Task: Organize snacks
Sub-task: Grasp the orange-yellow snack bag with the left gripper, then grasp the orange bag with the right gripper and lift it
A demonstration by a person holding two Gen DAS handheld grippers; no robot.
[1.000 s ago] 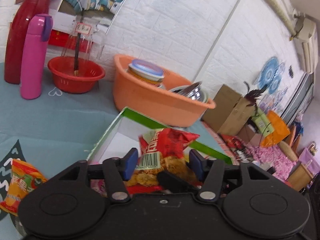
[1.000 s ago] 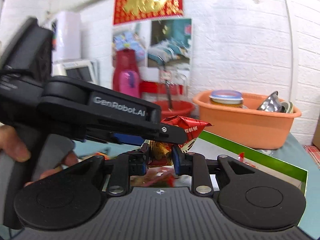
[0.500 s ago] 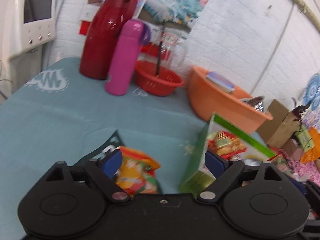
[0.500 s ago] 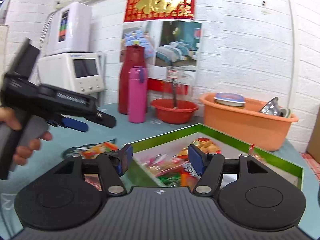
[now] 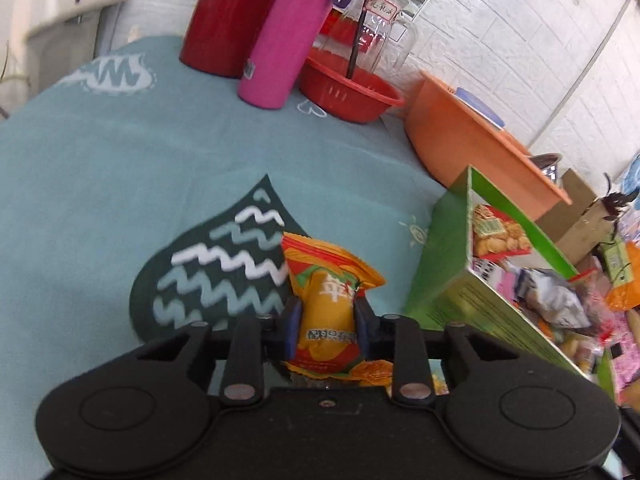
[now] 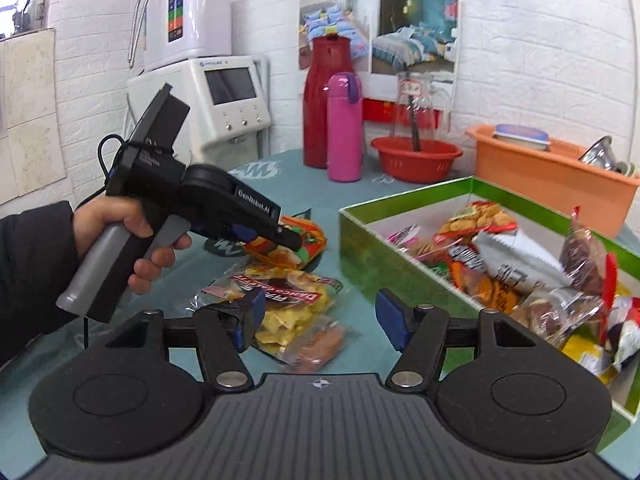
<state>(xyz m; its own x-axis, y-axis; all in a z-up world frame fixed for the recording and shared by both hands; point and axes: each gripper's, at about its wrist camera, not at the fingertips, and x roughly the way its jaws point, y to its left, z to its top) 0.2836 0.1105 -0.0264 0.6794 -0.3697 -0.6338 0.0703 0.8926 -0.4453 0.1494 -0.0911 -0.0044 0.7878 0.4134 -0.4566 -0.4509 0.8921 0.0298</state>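
My left gripper is shut on an orange snack packet lying on the teal tablecloth, just left of the green box. In the right wrist view the left gripper pinches that orange packet. My right gripper is open and empty, hovering over a clear packet of yellow chips with a red label. The green box to the right holds several snack packets.
At the back stand a red thermos, a pink bottle, a red bowl and an orange basin. A white appliance stands at the back left. Clutter lies on the floor to the right.
My left gripper left the box, swung left to the orange packet and shut on it. My right gripper let go of the red packet, opened and now hovers over the chips packet.
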